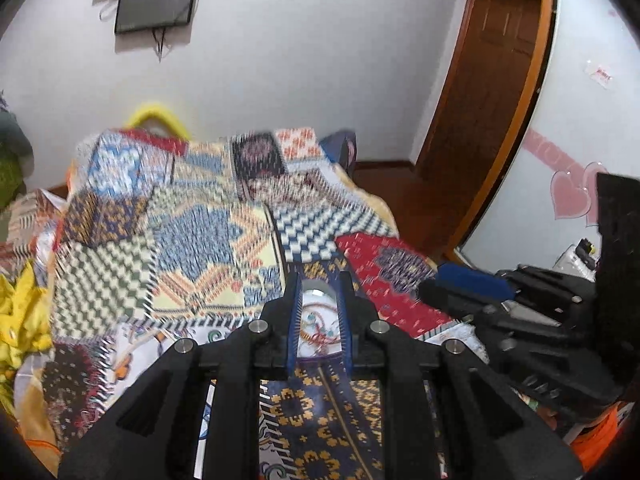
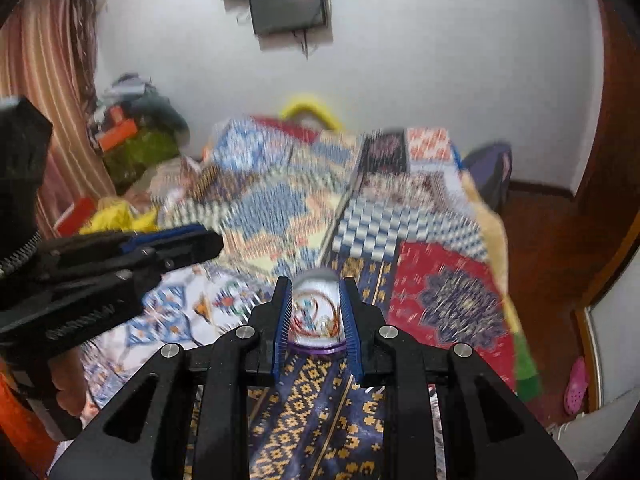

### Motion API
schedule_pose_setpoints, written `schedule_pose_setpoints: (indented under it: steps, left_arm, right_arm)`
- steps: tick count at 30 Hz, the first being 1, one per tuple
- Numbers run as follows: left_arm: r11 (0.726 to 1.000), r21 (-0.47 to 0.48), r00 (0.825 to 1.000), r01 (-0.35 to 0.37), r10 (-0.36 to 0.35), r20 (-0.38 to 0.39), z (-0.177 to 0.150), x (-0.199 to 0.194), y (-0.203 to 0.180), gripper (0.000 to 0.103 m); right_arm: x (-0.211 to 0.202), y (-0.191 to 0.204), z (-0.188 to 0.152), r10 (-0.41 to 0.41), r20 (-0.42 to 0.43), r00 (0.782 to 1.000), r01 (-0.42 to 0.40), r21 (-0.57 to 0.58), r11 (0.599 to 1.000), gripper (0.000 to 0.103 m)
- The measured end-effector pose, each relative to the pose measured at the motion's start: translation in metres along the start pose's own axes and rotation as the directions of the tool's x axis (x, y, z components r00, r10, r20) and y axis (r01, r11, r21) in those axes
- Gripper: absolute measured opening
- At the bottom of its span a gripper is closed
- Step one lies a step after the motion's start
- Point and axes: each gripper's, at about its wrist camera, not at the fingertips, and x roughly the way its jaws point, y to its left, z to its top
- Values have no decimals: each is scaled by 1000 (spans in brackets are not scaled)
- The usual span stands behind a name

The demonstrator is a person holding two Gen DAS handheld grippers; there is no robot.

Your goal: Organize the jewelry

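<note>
Patchwork blanket [image 2: 280,208] covers the bed all round, blurred; my left gripper [image 2: 176,244] sits off to the side. My right gripper [image 2: 316,316] clamps a clear jar [image 2: 316,304], purple rim, tangled jewelry inside. Left gripper's fingers narrow; grip unclear. Bare floor [image 2: 536,216] beyond the bed's right edge.

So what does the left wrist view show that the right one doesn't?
Left only: the right gripper and pink hearts on the wall. Right only: the left gripper, a striped curtain, a pink shoe. Both: a jar of jewelry gripped in its own jaws, the patchwork blanket, the wall screen.
</note>
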Motion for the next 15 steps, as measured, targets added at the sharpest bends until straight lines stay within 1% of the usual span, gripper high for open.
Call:
schedule_pose_setpoints:
  steps: [2,3,5,7,8,9,10,11,12,15]
  left_arm:
    - [1000,3,999,13,-13,50,5,-24,-8,16]
    - [1000,3,997,22,-23,72,7,-36,-10,16]
    - [1000,15,991,26,-28,135,10,-64,-19,16]
    - [999,38,979,12,-19,202,11,-93,-28,16]
    - [999,47,972,9,-20,235,10,-106,-33,16]
    - [999,52,965,8,-21,262,9,-118,-36,17]
    - [998,56,957,7,-23,290,7,-132,-39,19]
    - [998,58,948,7,-25,316,5,-145,-41,24]
    - [998,59,941,9,-29,337,3,-155,-44,31]
    - [998,67,917,7,-33,398,-6,-185,-50,40]
  right_arm:
    - [-23,6,6,-8,58,998,8,-3,1000,22]
    - [-43,11,9,-15,109,994,15,-6,1000,22]
    - [-70,19,13,-19,180,984,21,-10,1000,22]
    - [-101,28,15,-25,262,965,29,-12,1000,22]
    - [-119,34,14,-28,308,951,34,-15,999,22]
    - [-128,37,14,-30,333,942,38,-15,999,22]
    - [-147,43,11,-37,381,924,47,-15,999,22]
    - [-159,47,9,-43,413,910,54,-16,998,23]
    - [-170,51,7,-49,442,896,63,-16,998,25]
    - [-193,63,0,-67,507,859,85,-11,996,39]
